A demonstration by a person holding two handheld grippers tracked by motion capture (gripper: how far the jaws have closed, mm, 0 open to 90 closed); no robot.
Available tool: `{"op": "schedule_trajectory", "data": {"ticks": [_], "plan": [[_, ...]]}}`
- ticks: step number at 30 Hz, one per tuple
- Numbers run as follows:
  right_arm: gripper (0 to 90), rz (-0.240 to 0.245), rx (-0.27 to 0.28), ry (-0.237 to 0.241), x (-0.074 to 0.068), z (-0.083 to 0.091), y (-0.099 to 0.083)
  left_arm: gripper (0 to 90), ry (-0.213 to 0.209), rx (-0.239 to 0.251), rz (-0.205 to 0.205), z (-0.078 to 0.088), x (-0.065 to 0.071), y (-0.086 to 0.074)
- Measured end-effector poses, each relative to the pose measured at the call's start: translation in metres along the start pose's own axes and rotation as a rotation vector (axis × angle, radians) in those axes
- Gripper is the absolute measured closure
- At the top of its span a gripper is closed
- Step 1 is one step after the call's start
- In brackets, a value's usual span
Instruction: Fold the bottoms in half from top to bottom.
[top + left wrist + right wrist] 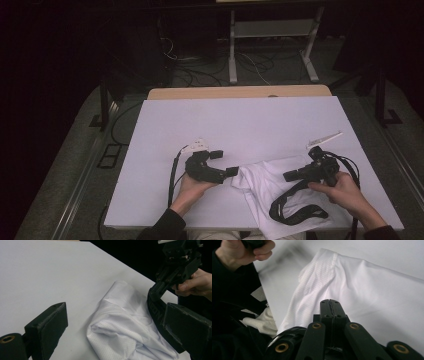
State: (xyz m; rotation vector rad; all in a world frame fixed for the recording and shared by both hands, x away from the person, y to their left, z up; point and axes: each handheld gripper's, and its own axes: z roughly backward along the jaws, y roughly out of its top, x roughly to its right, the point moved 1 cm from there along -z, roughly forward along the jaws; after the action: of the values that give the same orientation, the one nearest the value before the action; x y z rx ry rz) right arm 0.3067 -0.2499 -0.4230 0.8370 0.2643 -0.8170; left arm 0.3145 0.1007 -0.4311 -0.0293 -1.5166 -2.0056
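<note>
A crumpled white mesh shirt (260, 186) lies on the white table (240, 120) near the front edge, right of centre. My left gripper (225, 163) rests low just left of the shirt's bunched edge, open; in the left gripper view the shirt (117, 302) lies ahead between the wide jaws, untouched. My right gripper (287, 176) points left over the shirt with its jaws shut. In the right gripper view its tips (329, 302) meet above the shirt (367, 277), and I see nothing pinched between them. A black strap (295, 210) loops from the right gripper across the shirt.
The table's far wooden edge (240, 92) borders a dark floor with loose cables (200, 75) and a grey metal stand (272, 30). A black post (104, 105) stands at the left, another (381, 95) at the right. The person's hands come in at the front edge.
</note>
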Motion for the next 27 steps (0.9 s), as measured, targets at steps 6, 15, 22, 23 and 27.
{"op": "schedule_trajectory", "data": {"ticks": [6, 15, 22, 23, 27], "plan": [[88.6, -0.002, -0.03, -0.054, 0.01, -0.005, 0.0, 4.6, 0.003, 0.004, 0.002, 0.0, -0.002, -0.001], [88.5, -0.032, -0.102, -0.091, 0.016, -0.007, -0.014, 4.6, 0.004, -0.006, 0.006, -0.002, -0.002, -0.003], [88.6, -0.042, -0.125, -0.043, 0.011, -0.001, -0.023, 4.6, 0.005, -0.019, 0.001, -0.004, -0.001, -0.004], [88.6, -0.039, -0.133, -0.038, 0.009, -0.001, -0.024, 4.6, 0.005, -0.016, 0.003, -0.004, -0.001, -0.004], [88.6, -0.031, -0.164, -0.007, 0.001, -0.001, -0.032, 4.6, 0.008, -0.023, 0.004, -0.004, -0.002, -0.005]]}}
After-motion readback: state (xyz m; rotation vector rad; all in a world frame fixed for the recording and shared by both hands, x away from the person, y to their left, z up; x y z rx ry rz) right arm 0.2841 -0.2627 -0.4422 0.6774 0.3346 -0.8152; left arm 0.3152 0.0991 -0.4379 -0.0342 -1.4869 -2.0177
